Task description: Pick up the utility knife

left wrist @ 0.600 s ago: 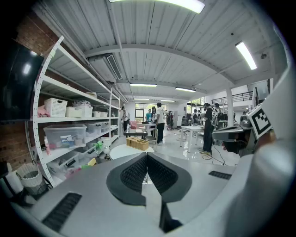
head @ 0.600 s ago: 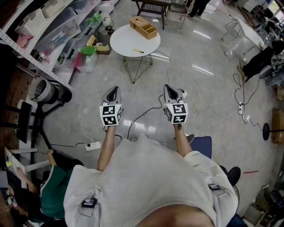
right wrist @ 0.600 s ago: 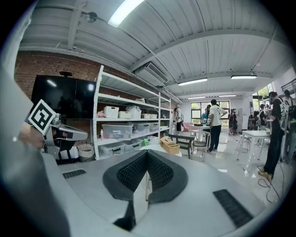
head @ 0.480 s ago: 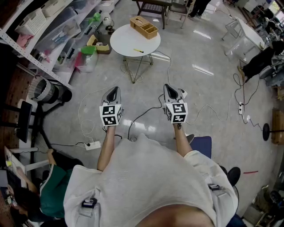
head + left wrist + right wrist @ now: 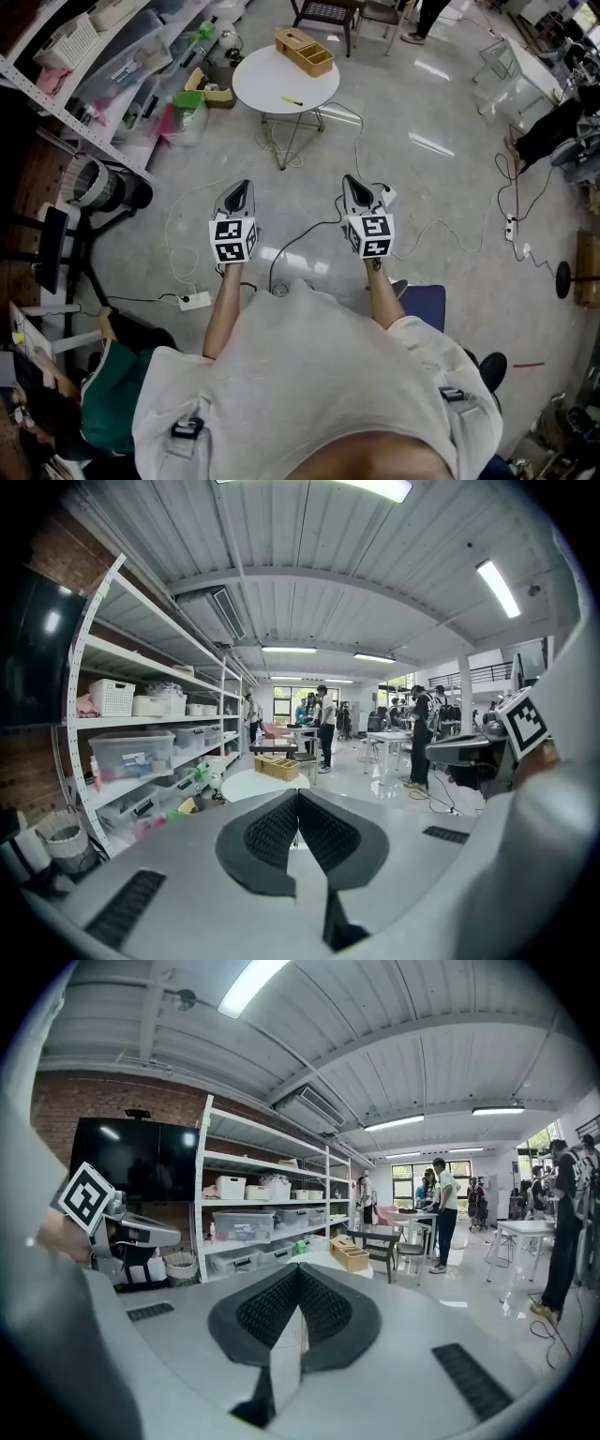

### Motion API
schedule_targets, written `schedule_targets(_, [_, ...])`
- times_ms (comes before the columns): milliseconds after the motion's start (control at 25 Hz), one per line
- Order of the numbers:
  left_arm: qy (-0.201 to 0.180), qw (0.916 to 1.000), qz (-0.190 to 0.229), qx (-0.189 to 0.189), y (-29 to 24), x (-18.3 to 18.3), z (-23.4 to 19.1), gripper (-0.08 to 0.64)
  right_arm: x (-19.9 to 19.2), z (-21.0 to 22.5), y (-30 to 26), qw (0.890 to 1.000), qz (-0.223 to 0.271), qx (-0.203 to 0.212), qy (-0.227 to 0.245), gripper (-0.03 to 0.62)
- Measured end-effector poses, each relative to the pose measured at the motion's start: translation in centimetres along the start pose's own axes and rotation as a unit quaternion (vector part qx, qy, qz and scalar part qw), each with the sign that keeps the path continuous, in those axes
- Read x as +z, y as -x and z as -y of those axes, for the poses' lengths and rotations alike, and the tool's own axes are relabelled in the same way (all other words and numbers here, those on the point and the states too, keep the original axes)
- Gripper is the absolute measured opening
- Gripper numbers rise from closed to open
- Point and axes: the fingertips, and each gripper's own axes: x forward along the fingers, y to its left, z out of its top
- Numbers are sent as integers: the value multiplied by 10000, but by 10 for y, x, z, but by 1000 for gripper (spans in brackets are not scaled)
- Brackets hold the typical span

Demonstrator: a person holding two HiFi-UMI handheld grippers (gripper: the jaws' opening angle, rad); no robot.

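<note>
The utility knife (image 5: 292,101) is a small yellow thing lying on the round white table (image 5: 262,84), far ahead of both grippers. My left gripper (image 5: 242,185) and right gripper (image 5: 346,179) are held side by side at waist height over the floor, pointing towards the table. Both are shut with nothing between the pads. In the left gripper view the left gripper (image 5: 297,794) has its jaws meeting at the tips, with the table (image 5: 246,783) beyond. In the right gripper view the right gripper (image 5: 298,1269) is likewise closed. The knife is too small to make out in either gripper view.
A wooden box (image 5: 303,52) sits at the table's far edge. Shelves (image 5: 112,75) with bins run along the left, with a black stand (image 5: 56,253) nearer me. Cables (image 5: 309,234) and a power strip (image 5: 195,301) lie on the floor between me and the table. People stand far back (image 5: 325,728).
The whole head view has shifted slightly. Both grippers stay side by side and shut, a little higher in the picture.
</note>
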Motion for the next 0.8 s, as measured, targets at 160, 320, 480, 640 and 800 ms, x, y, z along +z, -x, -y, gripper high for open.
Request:
schedule_targets(160, [8,10000,-12,-11,1,0,11,21,-1,1,5,9999,-6,94,-43,31])
schedule_targets(320, [18,10000,-57,-10,2,-5,22,21,-9,5,8,9999,-38,138,-26,31])
schedule_targets(480, [15,9999,-105,22,0,-10,25,21,-15,3,5,9997,-88,236,-55,31])
schedule_targets(640, [39,9998,-164,56,-2,-15,23,21,-22,1,-1,9994,-138,300,-91,31])
schedule_targets(800, [77,9997,-193,95,-11,-17,14,21,-23,2,-12,9993,-165,311,-100,31])
